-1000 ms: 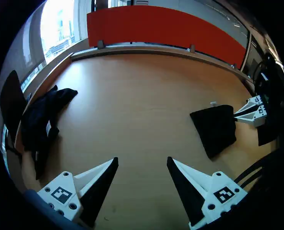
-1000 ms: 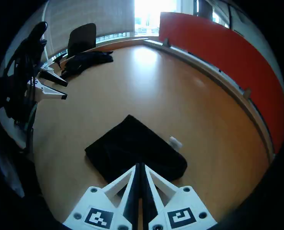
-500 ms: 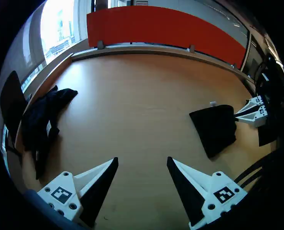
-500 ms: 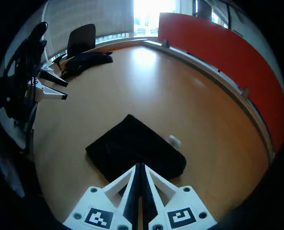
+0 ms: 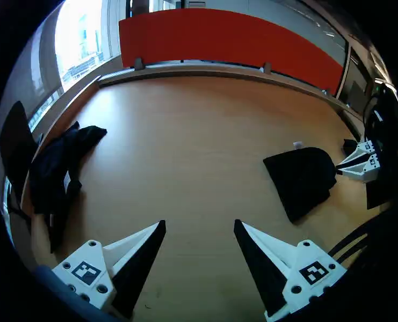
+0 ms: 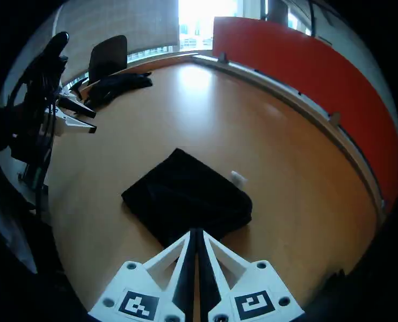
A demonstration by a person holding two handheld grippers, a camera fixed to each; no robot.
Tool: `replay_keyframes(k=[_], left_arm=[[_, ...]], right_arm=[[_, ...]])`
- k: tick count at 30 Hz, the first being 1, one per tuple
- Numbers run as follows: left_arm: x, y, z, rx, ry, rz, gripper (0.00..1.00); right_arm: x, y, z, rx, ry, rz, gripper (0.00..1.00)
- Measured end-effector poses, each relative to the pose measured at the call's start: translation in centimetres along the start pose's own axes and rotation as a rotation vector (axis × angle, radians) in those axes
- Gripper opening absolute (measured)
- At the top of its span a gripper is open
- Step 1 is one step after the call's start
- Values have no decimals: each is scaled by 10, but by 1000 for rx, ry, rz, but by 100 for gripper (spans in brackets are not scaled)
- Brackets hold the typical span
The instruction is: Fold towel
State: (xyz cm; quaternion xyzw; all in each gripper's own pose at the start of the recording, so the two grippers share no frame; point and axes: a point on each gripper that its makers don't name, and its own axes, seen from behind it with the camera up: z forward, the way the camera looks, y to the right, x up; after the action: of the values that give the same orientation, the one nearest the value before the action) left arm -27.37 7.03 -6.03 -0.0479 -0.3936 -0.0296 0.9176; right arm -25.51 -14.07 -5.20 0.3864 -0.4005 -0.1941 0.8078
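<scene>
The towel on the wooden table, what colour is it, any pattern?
Plain black towel, no pattern visible; clearest in the right gripper view.

A light wooden tabletop (image 5: 199,134) carries a red partition panel (image 5: 225,37) along its far edge. Bright windows (image 5: 80,43) line the adjoining edge (glare whitens the wood), and a black chair (image 6: 108,53) stands before grey blinds (image 6: 123,24).

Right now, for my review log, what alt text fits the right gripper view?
A folded black towel lies on a wooden table, just ahead of the right gripper, whose fingers are closed together. The open left gripper is at far left, near a dark clothing pile.
</scene>
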Motion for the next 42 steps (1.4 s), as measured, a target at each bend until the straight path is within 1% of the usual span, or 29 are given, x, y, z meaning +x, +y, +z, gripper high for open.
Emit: replay_keyframes(k=[9,17,21,23,25,26,27,29,31,36,42], left_arm=[[1,5,1,-8,0,9,94],[1,8,1,-10,0,14,94],[1,8,0,-10,-1,13,94],[1,7,0,-9,-1,13,94],[0,7,0,-9,-2,14,94],[0,7,0,-9,-2,14,94],[0,7,0,-10,-2,14,94],[0,7,0,-10,-3,15,94],[0,7,0,-11,-3,16,94],[1,8,0,-13,-3,17,94],[0,8,0,-12,-4,18,94]], right_arm=[[-17,2,-13,-17,-8,26,6],[-27,-4,-14,-12,-13,41,6],[-37,-7,-14,-13,-29,44,7],[-42,-8,-14,-13,-39,47,17],[-48,-9,-13,-16,-49,48,32],[-51,-9,-13,-18,-54,49,42],[-53,-9,-13,-20,-58,49,50],[-57,-10,-12,-24,-66,50,54],[-59,-11,-11,-22,-67,52,55],[-61,-13,-7,-15,-68,62,55],[-64,-19,3,-3,-74,65,55]])
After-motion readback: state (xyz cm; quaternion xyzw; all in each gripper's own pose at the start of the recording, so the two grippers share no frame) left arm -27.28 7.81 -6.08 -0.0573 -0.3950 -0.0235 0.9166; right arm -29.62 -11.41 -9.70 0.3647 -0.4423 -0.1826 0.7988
